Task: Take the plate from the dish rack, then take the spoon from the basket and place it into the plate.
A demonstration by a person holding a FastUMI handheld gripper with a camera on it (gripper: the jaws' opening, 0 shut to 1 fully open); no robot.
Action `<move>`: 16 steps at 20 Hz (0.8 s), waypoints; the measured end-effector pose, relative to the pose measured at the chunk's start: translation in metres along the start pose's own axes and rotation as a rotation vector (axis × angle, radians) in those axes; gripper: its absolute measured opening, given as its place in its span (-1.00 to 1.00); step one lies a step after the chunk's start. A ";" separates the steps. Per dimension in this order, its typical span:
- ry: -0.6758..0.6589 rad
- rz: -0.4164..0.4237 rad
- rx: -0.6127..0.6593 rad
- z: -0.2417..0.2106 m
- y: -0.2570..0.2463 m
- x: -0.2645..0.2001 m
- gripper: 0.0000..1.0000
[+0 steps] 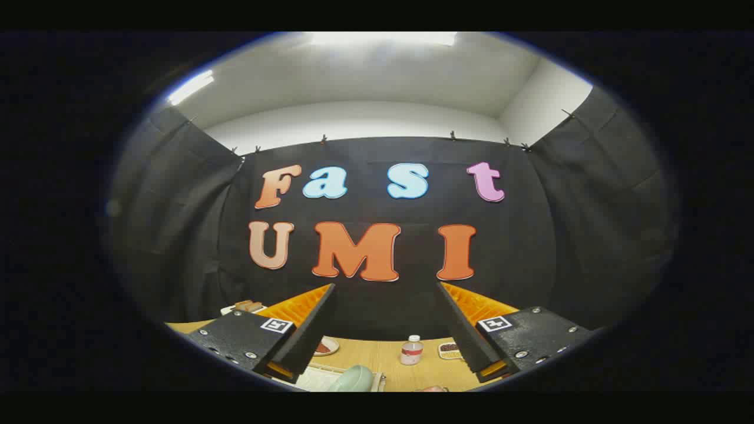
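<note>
Bright ceiling light panels (383, 38) glare white overhead, a second strip (189, 87) burning out off to one side, while the black cloth wall (377, 247) stays dim and flat. Fisheye distortion bows the wall's top edge and curtain folds, and the rim falls off soft and blue-fringed. The wooden tabletop (383, 359) is evenly lit, small things on it slightly blurred.

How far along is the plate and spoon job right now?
Nothing looks done yet. The gripper is raised above the wooden table, its jaws wide apart and holding nothing. A pale green plate stands in the dish rack below the fingers, untaken. A small bottle stands farther back. Everything is left: lift out the plate, then fetch the spoon and lay it in the plate.
</note>
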State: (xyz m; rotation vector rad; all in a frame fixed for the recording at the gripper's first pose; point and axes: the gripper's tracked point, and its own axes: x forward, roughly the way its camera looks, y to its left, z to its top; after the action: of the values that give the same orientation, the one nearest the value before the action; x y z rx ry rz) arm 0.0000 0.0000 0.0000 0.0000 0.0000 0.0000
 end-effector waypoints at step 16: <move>0.019 0.064 -0.004 0.011 -0.017 -0.011 0.96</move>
State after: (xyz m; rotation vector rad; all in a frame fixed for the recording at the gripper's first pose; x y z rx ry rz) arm -0.0111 -0.0166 0.0113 -0.0041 0.0187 0.0640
